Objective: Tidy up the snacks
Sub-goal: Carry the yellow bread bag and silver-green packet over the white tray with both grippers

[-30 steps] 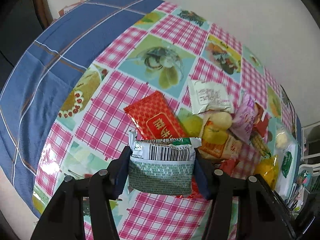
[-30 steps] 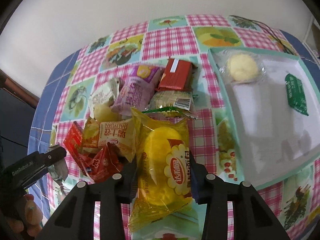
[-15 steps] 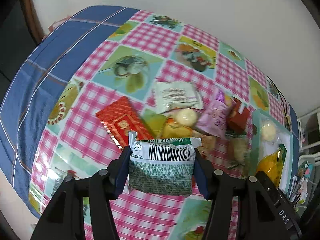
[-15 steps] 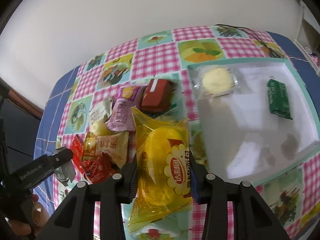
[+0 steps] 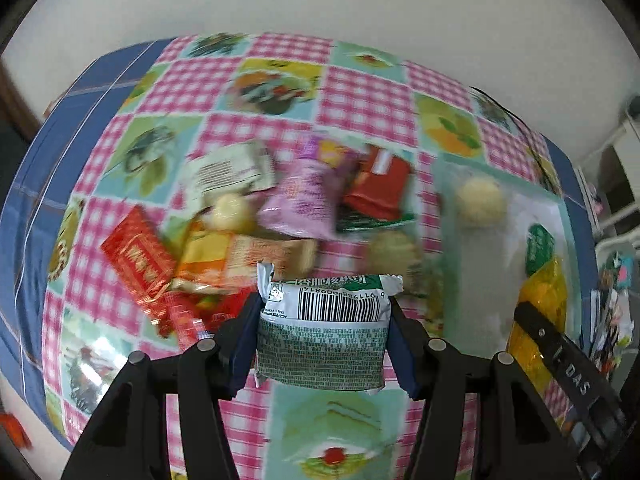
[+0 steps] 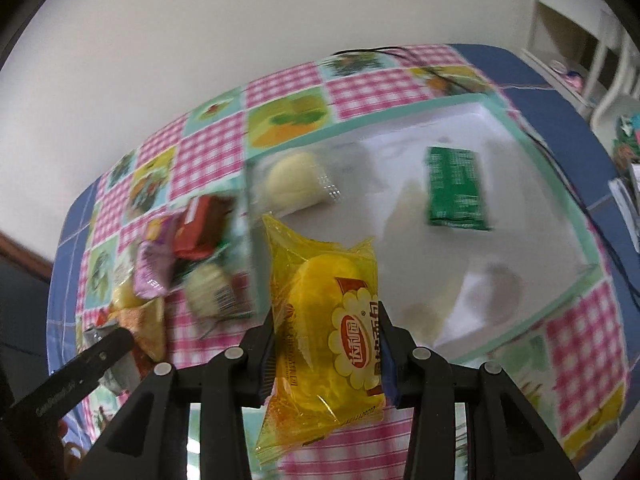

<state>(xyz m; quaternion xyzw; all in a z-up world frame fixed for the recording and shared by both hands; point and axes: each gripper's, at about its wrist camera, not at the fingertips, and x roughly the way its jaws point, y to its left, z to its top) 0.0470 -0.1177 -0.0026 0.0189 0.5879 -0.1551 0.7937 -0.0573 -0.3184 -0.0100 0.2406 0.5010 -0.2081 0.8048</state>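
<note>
Fingers (image 5: 242,332) of the left gripper (image 5: 322,334) clamp a crinkled green-and-white foil packet (image 5: 324,340) bearing a barcode, above the checked tablecloth (image 5: 360,96). Loose snack pile (image 5: 280,208) lies at 11 o'clock; a teal-rimmed white tray (image 5: 560,204) at 2 o'clock.

Right view: right gripper (image 6: 326,354) pinches a glossy yellow cake wrapper (image 6: 320,312). Tray (image 6: 500,120) at 1 o'clock holds a flat green packet (image 6: 456,188) and a round pale bun (image 6: 290,180).

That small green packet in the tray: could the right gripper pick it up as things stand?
Probably not yet. The right gripper is already shut on a yellow bread packet, so its jaws are full. The green packet lies uncovered in the tray.
</note>
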